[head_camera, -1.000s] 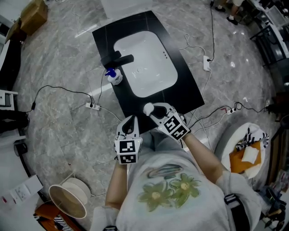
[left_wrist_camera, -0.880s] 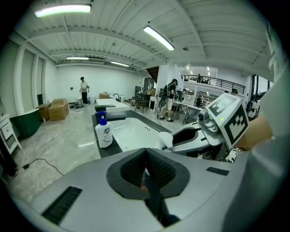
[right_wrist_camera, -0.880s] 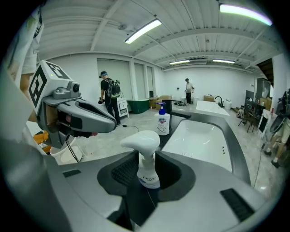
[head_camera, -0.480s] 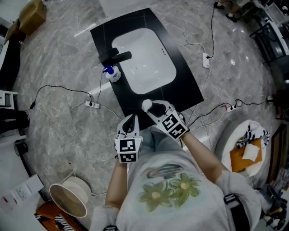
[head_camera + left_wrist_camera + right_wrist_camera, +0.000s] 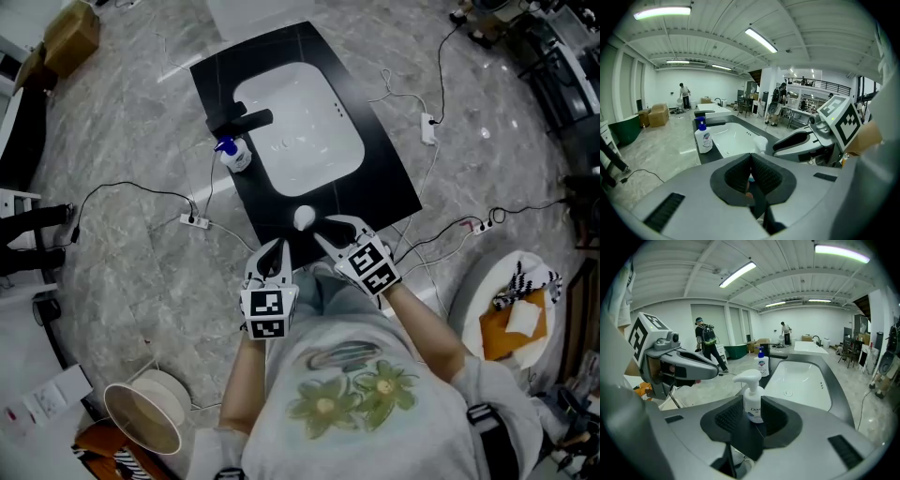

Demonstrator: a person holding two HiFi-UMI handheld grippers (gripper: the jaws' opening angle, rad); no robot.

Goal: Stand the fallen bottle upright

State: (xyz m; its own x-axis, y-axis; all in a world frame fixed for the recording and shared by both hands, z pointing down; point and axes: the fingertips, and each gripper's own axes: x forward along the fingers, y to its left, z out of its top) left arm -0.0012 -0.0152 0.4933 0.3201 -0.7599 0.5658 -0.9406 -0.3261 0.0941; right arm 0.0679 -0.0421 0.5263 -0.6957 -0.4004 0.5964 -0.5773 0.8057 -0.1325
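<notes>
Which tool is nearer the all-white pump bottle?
Right. The right tool has the all-white pump bottle between its jaws; the left tool is apart from it, closer to the person.

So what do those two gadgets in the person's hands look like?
Both are pale grey plastic. The left gripper and right gripper each carry a cube with black-and-white square markers and end in two black ribbed jaws. The person wears a pale short-sleeved T-shirt with green flowers.
</notes>
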